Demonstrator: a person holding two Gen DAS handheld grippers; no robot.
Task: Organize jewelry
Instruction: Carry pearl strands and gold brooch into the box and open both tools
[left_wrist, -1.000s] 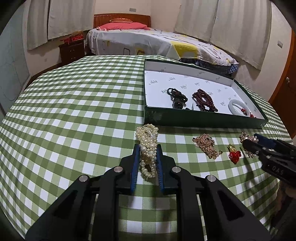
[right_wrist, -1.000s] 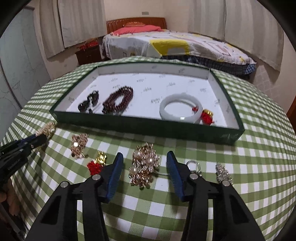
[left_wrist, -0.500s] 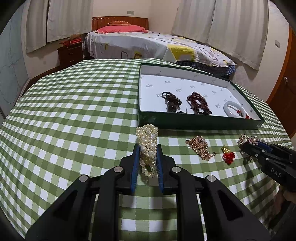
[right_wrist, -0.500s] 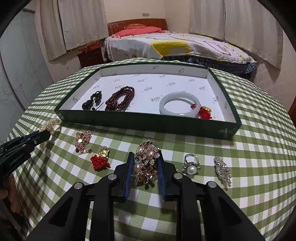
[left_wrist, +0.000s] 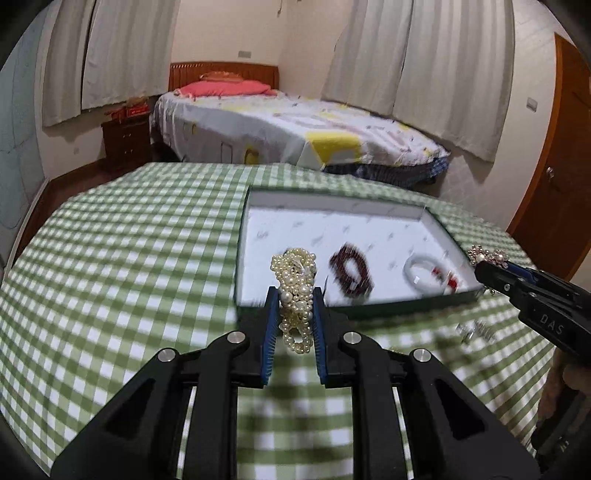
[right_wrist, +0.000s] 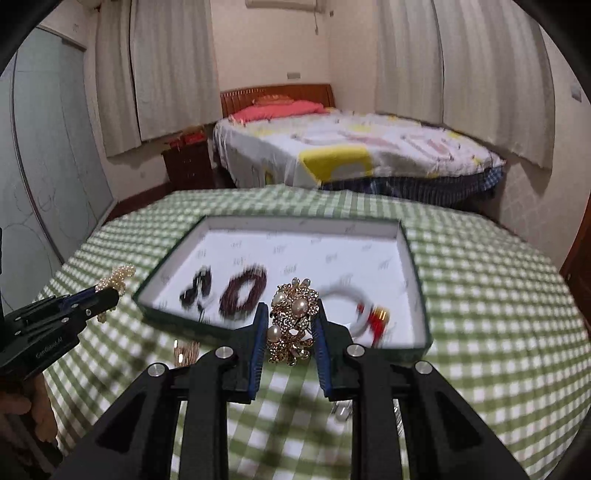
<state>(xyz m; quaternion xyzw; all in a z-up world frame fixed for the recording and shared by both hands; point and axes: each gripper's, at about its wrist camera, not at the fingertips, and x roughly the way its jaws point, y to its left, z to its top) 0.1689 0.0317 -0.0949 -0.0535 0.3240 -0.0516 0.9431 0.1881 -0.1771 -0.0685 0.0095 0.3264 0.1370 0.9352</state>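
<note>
My left gripper (left_wrist: 294, 295) is shut on a white pearl bracelet (left_wrist: 295, 291) and holds it above the checked tablecloth, near the front left corner of the green tray (left_wrist: 258, 195). My right gripper (right_wrist: 289, 314) is shut on a gold and pearl brooch (right_wrist: 291, 319), lifted in front of the tray (right_wrist: 410, 236). The tray holds a dark red bead bracelet (right_wrist: 242, 291), a black piece (right_wrist: 195, 291) and a white bangle (right_wrist: 343, 299) with a red charm. The right gripper also shows in the left wrist view (left_wrist: 487, 264), and the left gripper in the right wrist view (right_wrist: 107, 291).
A gold chain piece (right_wrist: 186, 350) and a small silver piece (left_wrist: 476, 330) lie on the green checked table in front of the tray. A bed (left_wrist: 295, 133) and a nightstand (left_wrist: 123, 138) stand beyond the table's far edge.
Both grippers have lifted their jewelry off the tablecloth and moved up toward the tray. The right gripper closed on the brooch a second ago.
</note>
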